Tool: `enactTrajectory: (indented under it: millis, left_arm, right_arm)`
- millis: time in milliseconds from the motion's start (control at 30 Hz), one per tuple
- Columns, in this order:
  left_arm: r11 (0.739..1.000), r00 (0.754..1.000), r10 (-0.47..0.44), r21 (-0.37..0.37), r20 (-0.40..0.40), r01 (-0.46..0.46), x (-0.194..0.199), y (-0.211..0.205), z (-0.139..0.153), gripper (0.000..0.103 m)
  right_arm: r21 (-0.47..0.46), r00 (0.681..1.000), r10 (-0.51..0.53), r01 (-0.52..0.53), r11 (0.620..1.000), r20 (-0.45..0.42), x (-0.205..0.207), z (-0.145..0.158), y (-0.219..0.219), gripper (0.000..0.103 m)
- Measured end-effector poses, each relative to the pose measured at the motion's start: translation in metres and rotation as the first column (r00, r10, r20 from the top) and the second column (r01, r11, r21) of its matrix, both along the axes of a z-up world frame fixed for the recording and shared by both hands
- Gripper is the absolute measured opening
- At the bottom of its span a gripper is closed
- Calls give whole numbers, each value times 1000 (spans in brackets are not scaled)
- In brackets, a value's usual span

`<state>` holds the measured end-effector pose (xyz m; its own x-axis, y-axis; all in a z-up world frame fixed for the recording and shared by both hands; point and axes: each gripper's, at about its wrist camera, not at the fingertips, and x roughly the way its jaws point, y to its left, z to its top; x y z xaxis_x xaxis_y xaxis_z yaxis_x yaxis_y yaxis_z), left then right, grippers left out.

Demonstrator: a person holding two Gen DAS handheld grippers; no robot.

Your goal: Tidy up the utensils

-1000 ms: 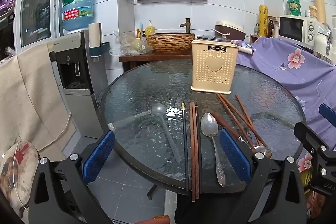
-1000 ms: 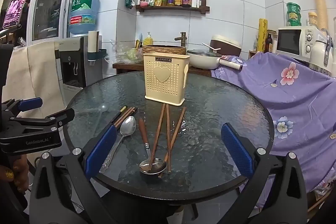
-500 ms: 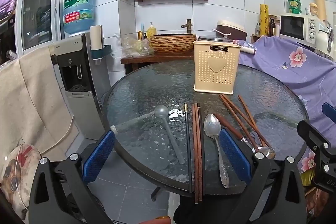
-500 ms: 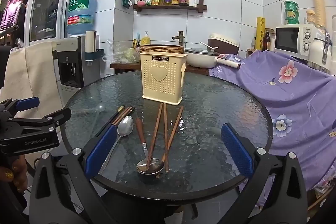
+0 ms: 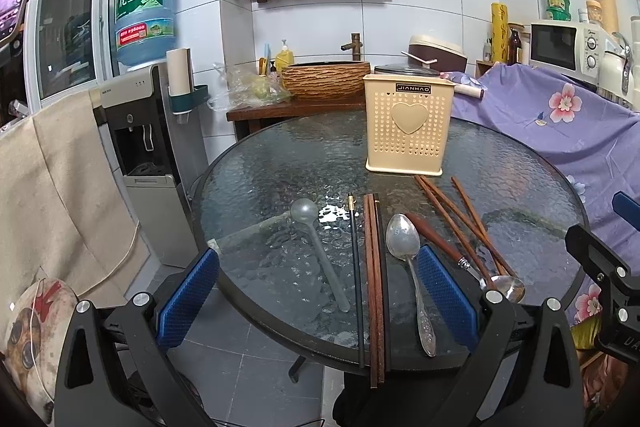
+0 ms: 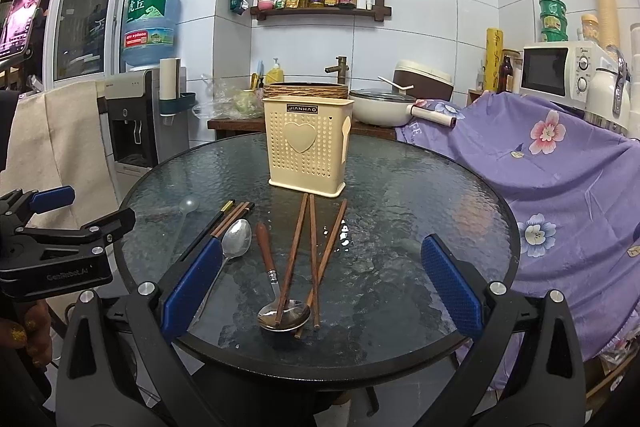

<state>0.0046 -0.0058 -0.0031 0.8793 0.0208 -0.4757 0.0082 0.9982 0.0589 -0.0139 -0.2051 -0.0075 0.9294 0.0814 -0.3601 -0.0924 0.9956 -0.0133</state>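
White-tiled kitchen corner, round textured-glass surface in the middle, water dispenser at left, purple floral cloth at right.

Left wrist view: left gripper held level at the near rim of the surface, pointing across it toward the wall. Blue-padded fingers spread wide, nothing between them, touching nothing. Cream perforated utensil holder stands upright on the far side of the surface. Near side, left to right: translucent spoon, black chopstick, pair of brown chopsticks with their ends past the rim, metal spoon, wood-handled spoon, three loose brown chopsticks fanned out just in front of the holder. Part of the right gripper shows at the right edge.

Right wrist view: right gripper also level at the near rim, aimed at the holder. Its fingers wide apart, empty, no contact. Wood-handled spoon lies straight ahead, bowl nearest the camera, with the loose chopsticks crossing over the bowl. Metal spoon just left of it, partly behind the left finger. Brown pair and black chopstick further left; translucent spoon faint on the glass. Left gripper at the left edge, beside the surface, with a person's hand under it.
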Motion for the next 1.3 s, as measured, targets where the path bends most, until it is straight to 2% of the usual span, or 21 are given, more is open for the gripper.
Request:
enactTrajectory:
  millis: [1300]
  left_arm:
    - [1000, 1000, -7, -12, 16, 7, 1, 3, 2, 97]
  right_arm:
    - [1, 1000, -2, 2, 1000, 6, 0, -2, 2, 98]
